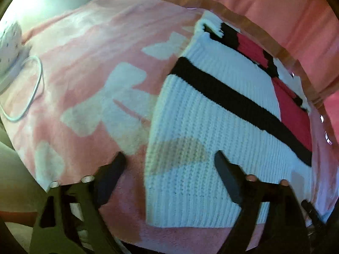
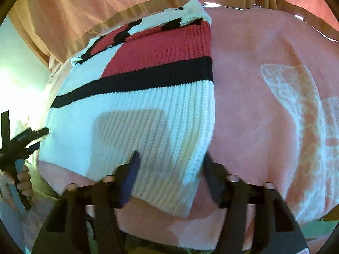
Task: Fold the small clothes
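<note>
Near hem of knit sweater (image 2: 135, 110) lies between right gripper (image 2: 169, 160) jaws, spread, gripping nothing. Sweater flat on pink blanket (image 2: 254, 105), long axis running away. Left gripper (image 1: 169, 160), also released, straddles its left edge.

White ribbed knit sweater (image 2: 148, 97) with a black stripe and red block, on a pink blanket (image 1: 84, 63) with pale white bow shapes
</note>
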Available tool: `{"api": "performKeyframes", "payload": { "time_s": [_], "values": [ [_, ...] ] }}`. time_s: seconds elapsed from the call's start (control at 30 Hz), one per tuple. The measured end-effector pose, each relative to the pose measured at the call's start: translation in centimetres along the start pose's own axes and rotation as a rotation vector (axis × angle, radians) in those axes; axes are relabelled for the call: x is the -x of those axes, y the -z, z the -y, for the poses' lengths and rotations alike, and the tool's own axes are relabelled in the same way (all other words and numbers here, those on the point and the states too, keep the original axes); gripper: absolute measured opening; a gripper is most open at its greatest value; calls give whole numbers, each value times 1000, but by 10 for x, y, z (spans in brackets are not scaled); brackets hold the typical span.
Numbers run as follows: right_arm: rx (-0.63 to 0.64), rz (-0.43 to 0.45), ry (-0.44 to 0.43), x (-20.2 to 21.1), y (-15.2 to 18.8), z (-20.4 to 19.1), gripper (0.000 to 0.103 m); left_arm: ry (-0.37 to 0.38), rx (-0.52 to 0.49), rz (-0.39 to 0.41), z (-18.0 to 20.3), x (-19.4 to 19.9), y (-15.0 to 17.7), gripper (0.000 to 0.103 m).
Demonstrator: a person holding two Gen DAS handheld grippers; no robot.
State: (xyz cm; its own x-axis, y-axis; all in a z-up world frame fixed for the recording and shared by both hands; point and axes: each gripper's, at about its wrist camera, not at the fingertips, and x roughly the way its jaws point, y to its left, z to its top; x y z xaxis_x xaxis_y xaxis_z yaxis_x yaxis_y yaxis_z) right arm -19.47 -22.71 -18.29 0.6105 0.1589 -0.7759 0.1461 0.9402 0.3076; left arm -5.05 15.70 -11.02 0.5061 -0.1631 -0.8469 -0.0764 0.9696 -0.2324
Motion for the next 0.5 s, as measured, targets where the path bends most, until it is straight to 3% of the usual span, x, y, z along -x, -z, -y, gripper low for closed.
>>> {"api": "performKeyframes", "payload": {
  "time_s": [0.03,0.1,0.3,0.5],
  "values": [
    [-6,1,2,-1,-3,2,16,10,-11,-4,2,0,-1,35],
    [-42,-1,-32,1,-8,8,7,18,-7,-15,3,-3,-4,9],
    [-32,145,-30,80,-9,15,6,124,-41,30,5,54,3,5],
    [6,113,26,133,32,24,6,158,-111,5,5,111,57,4]
  ]
}}
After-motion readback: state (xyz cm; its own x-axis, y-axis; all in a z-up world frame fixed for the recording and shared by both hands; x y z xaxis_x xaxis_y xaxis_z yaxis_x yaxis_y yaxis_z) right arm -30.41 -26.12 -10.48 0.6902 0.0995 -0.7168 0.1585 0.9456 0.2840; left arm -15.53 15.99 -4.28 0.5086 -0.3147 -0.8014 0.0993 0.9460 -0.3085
